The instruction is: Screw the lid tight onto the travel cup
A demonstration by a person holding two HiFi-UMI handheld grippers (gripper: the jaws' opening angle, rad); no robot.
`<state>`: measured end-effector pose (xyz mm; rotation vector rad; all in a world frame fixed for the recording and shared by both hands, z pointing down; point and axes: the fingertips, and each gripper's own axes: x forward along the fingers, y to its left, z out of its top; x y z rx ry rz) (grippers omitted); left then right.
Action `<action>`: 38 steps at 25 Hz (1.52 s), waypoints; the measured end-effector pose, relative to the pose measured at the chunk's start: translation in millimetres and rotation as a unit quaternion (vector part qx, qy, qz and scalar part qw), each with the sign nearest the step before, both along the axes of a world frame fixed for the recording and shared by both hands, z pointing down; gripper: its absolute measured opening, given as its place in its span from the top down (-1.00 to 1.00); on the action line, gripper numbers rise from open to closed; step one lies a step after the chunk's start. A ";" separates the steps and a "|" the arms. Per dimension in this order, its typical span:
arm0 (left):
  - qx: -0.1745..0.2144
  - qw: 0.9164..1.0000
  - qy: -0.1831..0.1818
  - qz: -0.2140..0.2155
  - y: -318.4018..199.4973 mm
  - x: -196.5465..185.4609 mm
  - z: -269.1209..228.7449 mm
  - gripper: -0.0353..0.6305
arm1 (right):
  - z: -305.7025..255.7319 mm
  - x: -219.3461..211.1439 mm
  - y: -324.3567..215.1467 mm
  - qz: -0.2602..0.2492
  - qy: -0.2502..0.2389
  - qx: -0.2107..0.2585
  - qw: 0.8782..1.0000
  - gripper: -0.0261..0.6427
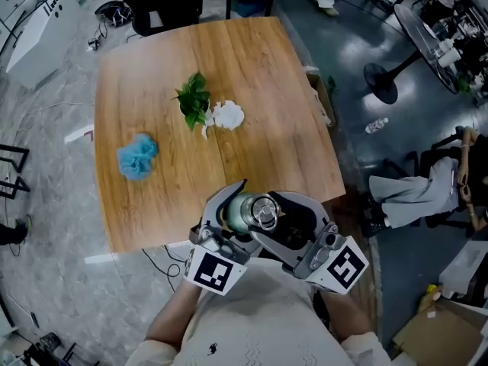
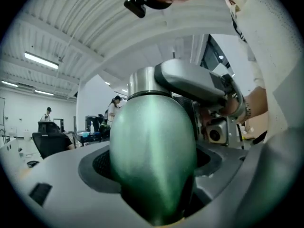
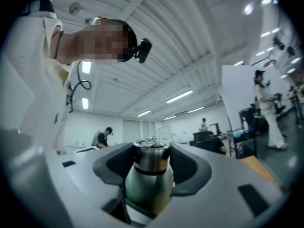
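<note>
The left gripper (image 2: 152,167) clamps the green travel cup (image 1: 238,213) by its body, sideways in the air at the wooden table's (image 1: 152,75) near edge. The right gripper (image 3: 152,165) grasps the steel lid (image 3: 151,156) on its mouth, which hides the inside.

The travel cup (image 2: 152,151) has a green body with a satin, finely speckled metallic sheen. Its lid (image 3: 151,157) is bare brushed steel topped by a shiny wire ring. The left gripper (image 2: 152,160) and the right gripper (image 3: 152,161) have smooth, matt grey plastic shells, and the pads (image 3: 118,165) are black and finely ribbed. The table (image 1: 252,59) is smooth, pale wood with a visible grain. Near its left edge lies a fluffy blue tuft (image 1: 137,157); near its middle lie a leafy green sprig (image 1: 194,97) and a crumpled white scrap (image 1: 227,115). The grey floor (image 1: 358,44) is glossy. The person's top (image 1: 259,319) is cream cloth.
</note>
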<state>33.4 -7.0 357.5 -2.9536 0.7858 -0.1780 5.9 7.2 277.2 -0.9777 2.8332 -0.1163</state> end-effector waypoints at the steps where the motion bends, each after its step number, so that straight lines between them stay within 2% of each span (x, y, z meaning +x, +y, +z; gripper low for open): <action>1: 0.001 1.000 0.001 -0.008 -3.8 0.0 -0.3 -0.35 | 2.1 2.3 -4.3 0.034 -0.011 -0.011 0.999 0.20; 3: 0.003 1.000 0.004 -0.005 -5.7 3.4 -0.2 -0.35 | 6.0 3.8 -6.4 0.070 -0.012 -0.018 0.997 0.20; 4: 0.004 1.000 0.008 0.006 -3.8 6.0 -1.0 -0.35 | 7.4 2.8 -3.5 0.066 -0.007 -0.016 0.998 0.20; 8: 0.012 0.995 0.028 0.100 19.0 13.4 -12.0 -0.35 | 7.9 3.0 20.5 -0.048 -0.012 -0.004 0.999 0.09; 13: -0.004 0.976 0.040 0.215 55.8 24.6 -23.1 -0.35 | -3.4 24.8 41.3 -0.170 0.007 0.026 0.985 0.09; 15: -0.005 0.973 0.026 0.230 61.5 32.0 -21.7 -0.35 | -7.4 26.1 47.9 -0.201 0.015 0.040 0.979 0.15; 16: -0.004 0.975 0.019 0.223 59.8 34.6 -20.1 -0.35 | -9.1 25.4 48.4 -0.199 0.015 0.046 0.979 0.23; 18: 0.001 0.983 0.011 0.184 47.8 37.5 -18.2 -0.35 | -10.5 26.6 41.9 -0.150 0.013 0.053 0.987 0.24; 20: 0.011 0.993 -0.001 0.118 28.4 38.9 -17.0 -0.35 | -10.9 33.3 29.2 -0.064 0.011 0.049 0.997 0.25; 22: 0.023 0.998 -0.014 0.052 10.5 41.8 -16.5 -0.35 | -11.0 42.6 17.7 0.030 0.006 0.037 0.999 0.25; 23: 0.026 0.999 -0.014 0.033 5.4 44.9 -16.8 -0.35 | -9.8 47.1 14.3 0.070 0.003 0.028 0.997 0.25; 25: 0.023 0.999 -0.002 0.036 5.0 53.1 -17.3 -0.35 | -5.0 53.6 13.6 0.118 0.002 0.010 0.993 0.25; 26: 0.022 0.998 0.004 0.053 9.0 56.2 -17.6 -0.35 | -3.6 54.9 15.7 0.120 -0.001 0.004 0.993 0.25; 28: 0.018 0.994 0.014 0.108 22.4 59.5 -20.1 -0.35 | -2.6 55.3 22.3 0.086 -0.008 0.001 0.996 0.22; 30: 0.010 0.986 0.016 0.164 37.3 60.6 -22.3 -0.35 | -4.2 57.2 27.0 0.033 -0.007 0.009 0.999 0.05; 32: -0.002 0.979 0.008 0.205 52.6 61.0 -20.8 -0.35 | -9.7 57.5 34.8 -0.029 0.000 0.022 0.999 0.03; 35: -0.003 0.969 0.024 0.246 71.1 65.4 -25.8 -0.35 | -10.0 56.6 53.5 -0.128 0.020 0.020 0.991 0.03; 38: 0.007 0.964 0.025 0.264 72.4 66.1 -29.8 -0.35 | -16.3 51.1 55.6 -0.182 0.031 0.042 0.982 0.08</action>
